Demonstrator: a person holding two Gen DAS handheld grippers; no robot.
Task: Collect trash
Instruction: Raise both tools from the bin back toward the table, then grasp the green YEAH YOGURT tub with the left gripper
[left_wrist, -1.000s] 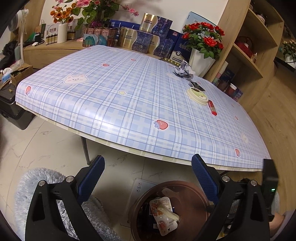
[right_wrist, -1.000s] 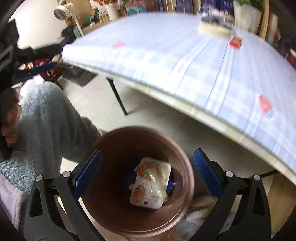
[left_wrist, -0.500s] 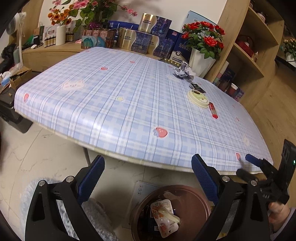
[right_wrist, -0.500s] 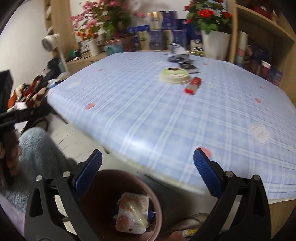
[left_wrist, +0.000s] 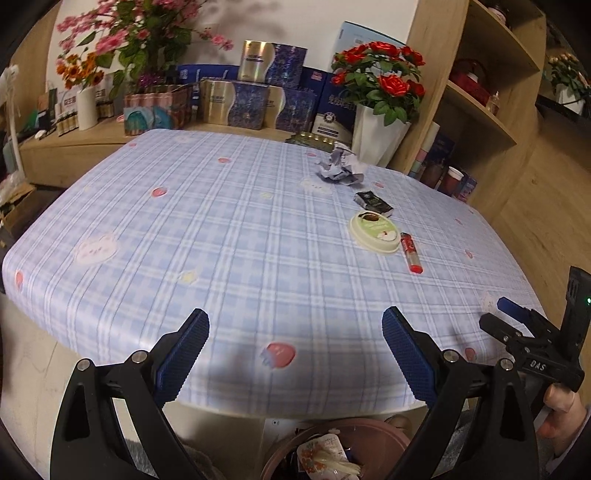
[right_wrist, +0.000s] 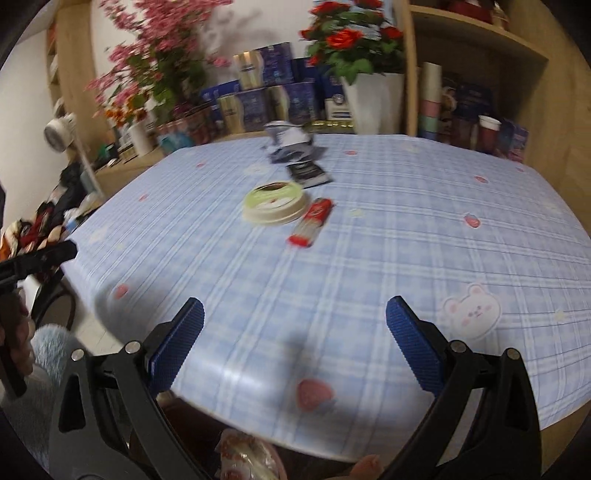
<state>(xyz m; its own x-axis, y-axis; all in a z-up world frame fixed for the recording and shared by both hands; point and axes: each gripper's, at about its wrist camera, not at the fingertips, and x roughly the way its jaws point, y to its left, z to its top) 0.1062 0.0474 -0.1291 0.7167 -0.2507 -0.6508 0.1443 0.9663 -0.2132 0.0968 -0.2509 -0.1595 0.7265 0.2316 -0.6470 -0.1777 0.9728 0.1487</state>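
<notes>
Both the left gripper (left_wrist: 295, 354) and right gripper (right_wrist: 295, 339) hang with jaws spread and empty, since the red wrapper (right_wrist: 311, 221) lies well ahead, awaiting pickup.

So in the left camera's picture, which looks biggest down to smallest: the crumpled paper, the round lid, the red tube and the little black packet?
1. Round lid
2. Crumpled paper, close to the lid in size and farther from the camera, so that order is unsure
3. Red tube and black packet, too alike to rank
</notes>
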